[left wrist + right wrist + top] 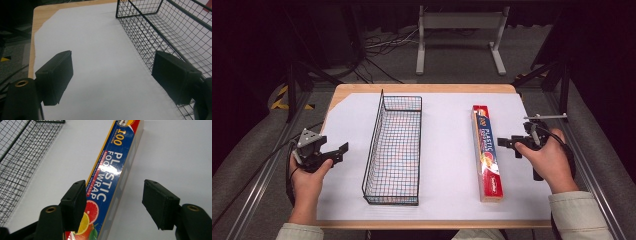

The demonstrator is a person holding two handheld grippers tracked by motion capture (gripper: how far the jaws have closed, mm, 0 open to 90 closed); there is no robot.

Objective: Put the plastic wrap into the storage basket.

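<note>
A long red and blue plastic food wrap box [486, 151] lies lengthwise on the white sheet at the right. A black wire basket [395, 145] stands empty in the middle. My right gripper [503, 143] is open just right of the box, jaws pointing at it. In the right gripper view the box [110, 182] runs up between the open jaws, nearer the left one, with the gripper [115, 203] above it. My left gripper [343, 149] is open left of the basket. In the left gripper view its jaws [112, 77] stand wide apart over bare sheet, the basket wall [150, 42] beside the right jaw.
The white sheet [447, 200] covers most of a wooden table [362, 88]. A white metal stand [459, 37] and cables lie on the floor beyond the far edge. Grey rails run along both sides of the table.
</note>
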